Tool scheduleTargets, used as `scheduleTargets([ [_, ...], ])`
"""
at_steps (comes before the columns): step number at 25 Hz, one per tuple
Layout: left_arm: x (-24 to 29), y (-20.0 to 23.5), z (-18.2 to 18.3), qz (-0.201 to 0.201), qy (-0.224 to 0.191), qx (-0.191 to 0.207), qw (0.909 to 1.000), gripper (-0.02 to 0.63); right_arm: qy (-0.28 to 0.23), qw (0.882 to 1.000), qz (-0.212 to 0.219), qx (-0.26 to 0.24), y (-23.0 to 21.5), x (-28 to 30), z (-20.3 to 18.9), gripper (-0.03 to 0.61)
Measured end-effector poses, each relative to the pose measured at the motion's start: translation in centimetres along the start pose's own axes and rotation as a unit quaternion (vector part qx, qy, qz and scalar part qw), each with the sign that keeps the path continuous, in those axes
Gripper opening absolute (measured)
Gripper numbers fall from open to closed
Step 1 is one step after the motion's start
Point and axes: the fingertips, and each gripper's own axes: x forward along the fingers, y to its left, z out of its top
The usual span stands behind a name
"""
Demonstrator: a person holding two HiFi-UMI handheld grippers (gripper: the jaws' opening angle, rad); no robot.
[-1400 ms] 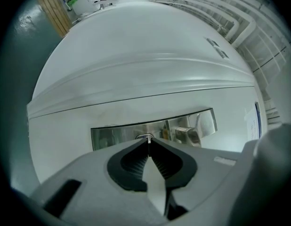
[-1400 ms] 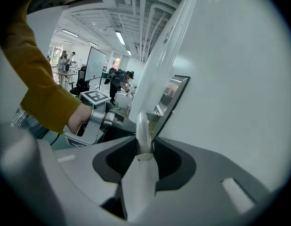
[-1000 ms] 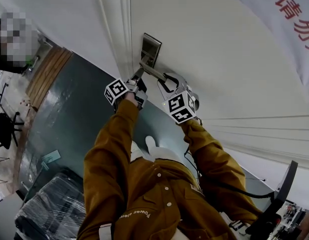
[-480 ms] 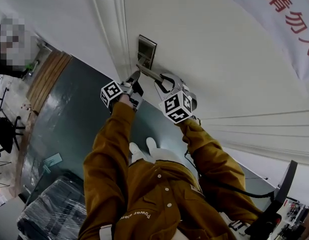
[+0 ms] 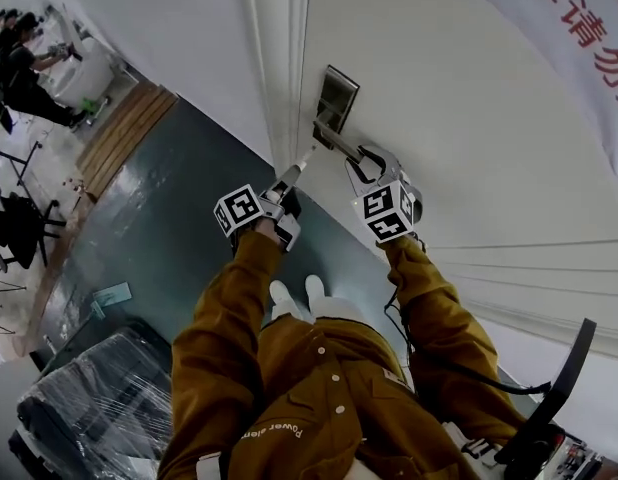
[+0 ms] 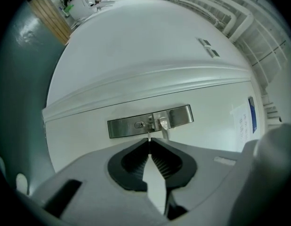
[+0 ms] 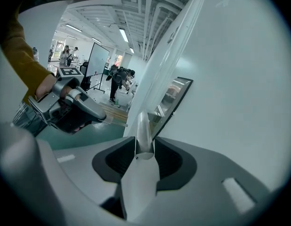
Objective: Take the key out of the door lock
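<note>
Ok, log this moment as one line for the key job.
left tool: shut on key | key: out of lock | right tool: clamped on door handle

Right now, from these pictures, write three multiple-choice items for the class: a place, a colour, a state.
1. Where is the key? A in the keyhole; B between the left gripper's jaws; C on the floor.
2. The person's jacket is: A blue; B white; C mustard brown.
3. The right gripper's jaws: A gape empty; B clamp the door handle; C are out of view.
Answers: B, it sits at the jaw tips, clear of the lock plate; C, both sleeves show it; B, the handle lies pinched between them.
</note>
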Motion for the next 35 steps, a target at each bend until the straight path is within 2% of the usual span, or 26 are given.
scheduleTargets([
  [3,-1.8,-2.1,-0.7,0.002,0.005,0.045,0.999,0.02,-0.021,1.0,-0.014,0.008,-0.3,-1.4,1.0,0.144],
  [5,-3.5,-4.1,-1.7,0.001,0.016,0.096,0.9953,0.02,-0.053,0.998,-0.011,0.041,0.2,-3.0,2.2,0.124],
  [8,-6.0,-7.6,-3.1,-0.017,0.019,0.169,0.9853,0.021,-0.131,0.985,0.018,0.115,1.4,-5.9,4.5,0.008],
  [11,-8.2,-10.4,-4.2,-0.027,0.023,0.237,0.9709,0.021,-0.182,0.97,0.036,0.156,2.3,-8.7,6.6,0.006],
  [13,-9.5,-12.1,-5.0,-0.021,0.023,0.297,0.9544,0.021,-0.204,0.961,0.055,0.176,3.1,-10.6,7.7,0.006],
  [15,-10.6,-14.3,-6.2,-0.018,0.024,0.358,0.9332,0.021,-0.221,0.957,0.057,0.181,3.4,-12.6,8.3,0.006],
  [18,-11.9,-17.6,-7.7,-0.016,0.018,0.445,0.8951,0.021,-0.237,0.955,0.029,0.174,3.4,-14.6,8.4,0.005],
  [20,-12.5,-19.2,-8.2,-0.011,0.005,0.487,0.8734,0.021,-0.245,0.952,0.015,0.182,3.5,-15.2,8.0,0.005],
  [23,-13.1,-20.8,-8.7,0.0,-0.008,0.527,0.8498,0.021,-0.245,0.949,0.012,0.197,3.9,-15.7,7.3,0.005],
  [27,-13.4,-21.5,-9.2,0.013,-0.011,0.557,0.8304,0.021,-0.248,0.947,0.015,0.203,4.5,-16.3,7.2,0.005],
  [29,-13.3,-21.2,-9.3,0.019,-0.009,0.562,0.8268,0.021,-0.252,0.945,0.019,0.205,4.9,-16.5,7.5,0.005],
  [35,-13.5,-20.5,-9.3,0.03,-0.006,0.565,0.8245,0.021,-0.261,0.943,0.033,0.202,6.2,-16.8,8.4,0.005],
])
